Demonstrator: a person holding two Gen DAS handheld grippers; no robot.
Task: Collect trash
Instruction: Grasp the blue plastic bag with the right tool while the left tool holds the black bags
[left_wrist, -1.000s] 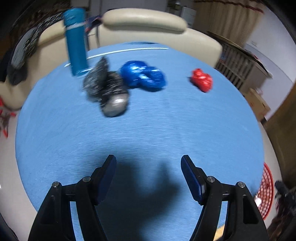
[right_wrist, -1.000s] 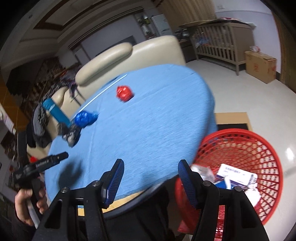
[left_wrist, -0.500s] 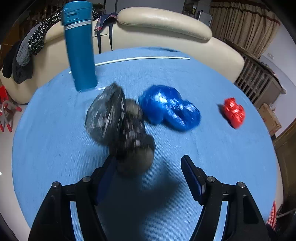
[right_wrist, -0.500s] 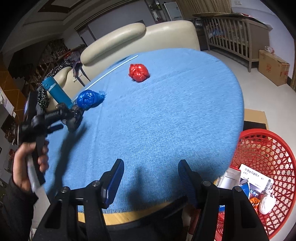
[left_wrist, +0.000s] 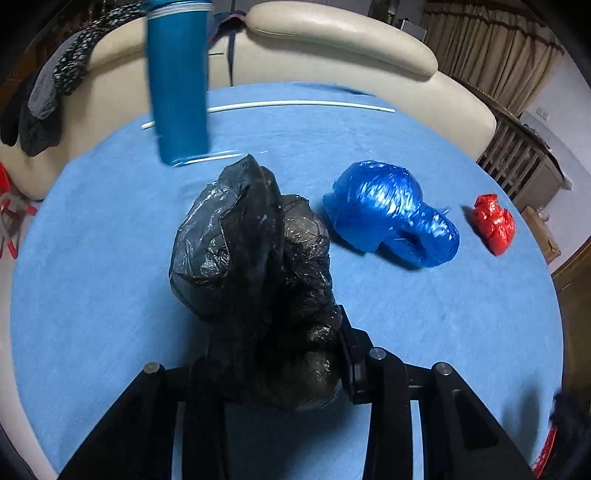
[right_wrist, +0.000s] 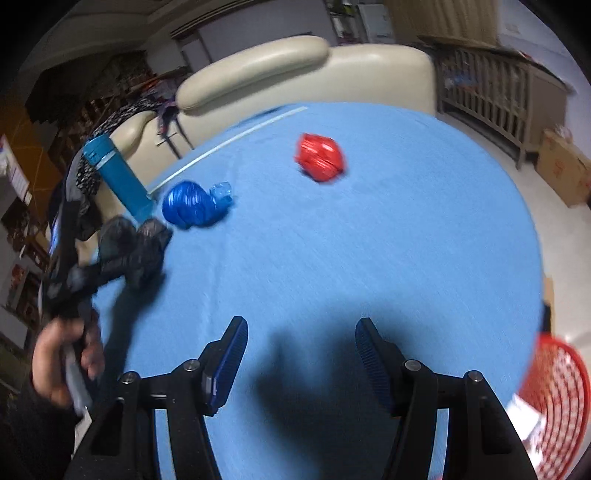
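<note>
A crumpled black plastic bag (left_wrist: 251, 258) lies on the round blue table (left_wrist: 92, 277), and my left gripper (left_wrist: 273, 343) is shut on its near end; the bag hides the left finger. To its right lie a crumpled blue bag (left_wrist: 388, 214) and a small red bag (left_wrist: 495, 221). The right wrist view shows the same black bag (right_wrist: 136, 251) in the left gripper (right_wrist: 110, 266), held by a hand (right_wrist: 62, 365). My right gripper (right_wrist: 301, 328) hovers open over the table's near part with nothing between its fingers, short of the blue bag (right_wrist: 192, 205) and the red bag (right_wrist: 321, 157).
A tall teal bottle (left_wrist: 177, 85) stands just behind the black bag, with a thin white rod (left_wrist: 295, 105) lying across the far side. A cream sofa (left_wrist: 332, 40) backs the table. A red mesh basket (right_wrist: 554, 398) with trash sits on the floor at the right.
My left gripper moved forward onto the black bag and closed on it. The right gripper swung away from the red basket to over the table, still open.
</note>
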